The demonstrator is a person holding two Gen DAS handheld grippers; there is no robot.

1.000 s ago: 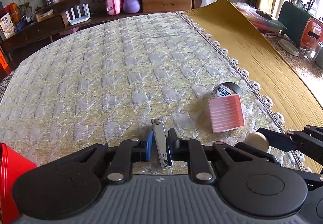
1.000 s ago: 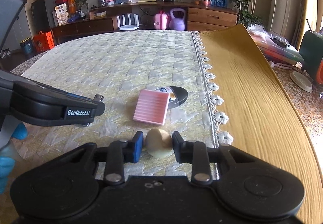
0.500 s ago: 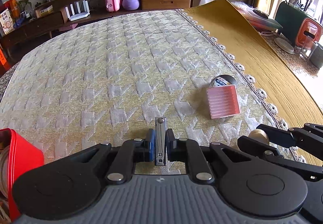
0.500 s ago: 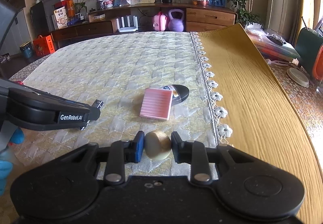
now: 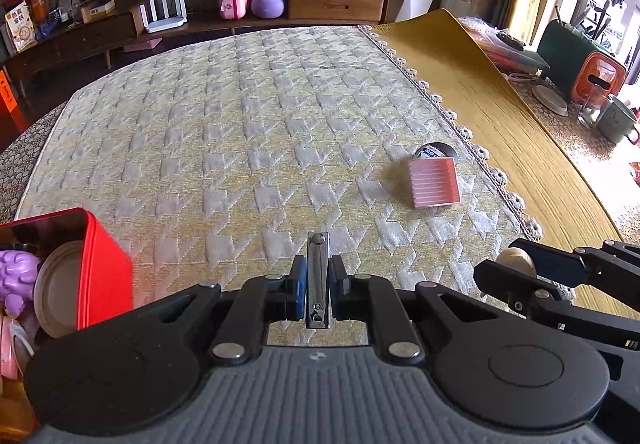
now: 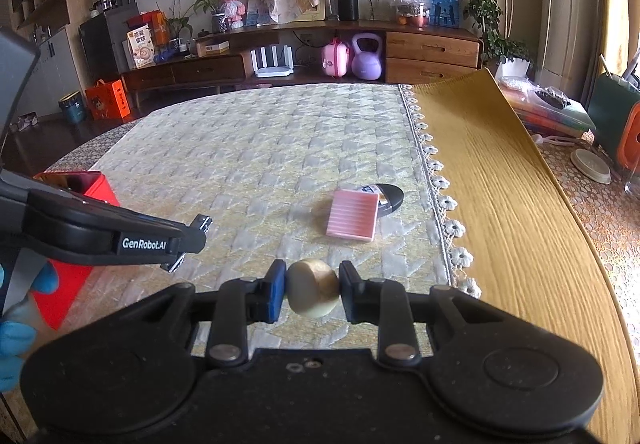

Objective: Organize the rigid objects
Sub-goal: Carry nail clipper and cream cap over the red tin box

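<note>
Left wrist: left gripper [image 5: 317, 284] pinches nail clippers [image 5: 317, 276]; right gripper [image 6: 313, 294] clamps a possibly wooden knob [image 6: 313, 293], underside hidden.

A ridged block [image 5: 435, 183] is laid on the quilted cloth [image 5: 248, 148] toward its right edge, and a round tin [image 5: 435, 151] is tucked just behind it, touching. A box [image 5: 105, 264] is set at the near left, with a lid [image 5: 56, 290] and a toy [image 5: 18, 276] inside. A sideboard [image 6: 432, 48] is placed beyond the table.
</note>
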